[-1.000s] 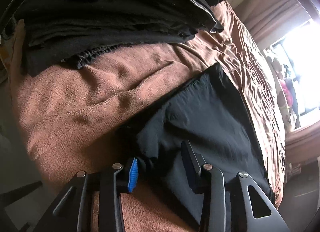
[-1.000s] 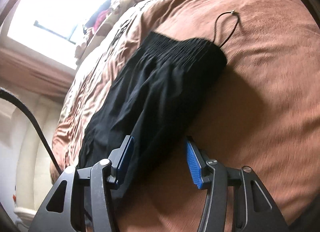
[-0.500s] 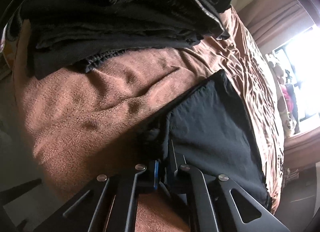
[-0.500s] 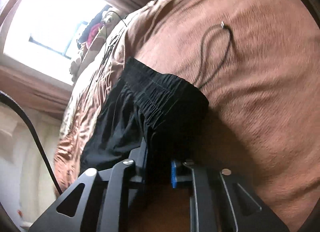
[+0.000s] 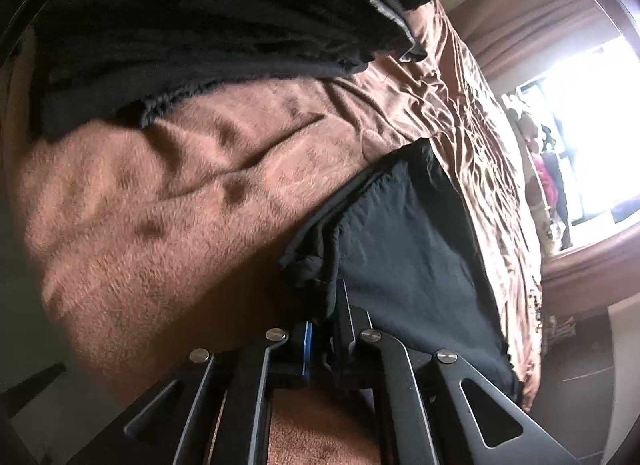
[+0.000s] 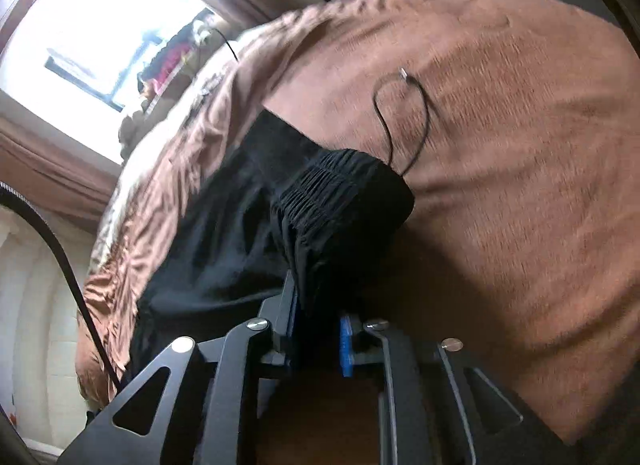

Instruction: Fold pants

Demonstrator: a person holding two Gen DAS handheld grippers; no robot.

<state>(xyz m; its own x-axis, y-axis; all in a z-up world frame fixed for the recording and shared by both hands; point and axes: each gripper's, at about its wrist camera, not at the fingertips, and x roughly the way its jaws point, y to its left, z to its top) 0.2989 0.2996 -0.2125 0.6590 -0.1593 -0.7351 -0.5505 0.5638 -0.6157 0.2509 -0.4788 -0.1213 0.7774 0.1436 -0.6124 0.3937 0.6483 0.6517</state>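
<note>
The left gripper (image 5: 322, 329) is pinching the hem end of the black pants (image 5: 404, 265), its jaws drawn together on a bunched fold just ahead of the pads; the garment is lying ahead and to the right of it on the brown blanket (image 5: 160, 225), with a pile of dark clothes (image 5: 200, 25) beyond. The right gripper (image 6: 318, 329) is holding the gathered waistband (image 6: 336, 193), its jaws easing apart slightly with cloth between them; the drawstring (image 6: 400, 117) is trailing ahead. Both ends are best lifted together, evenly, keeping the fabric taut and the cord clear.
</note>
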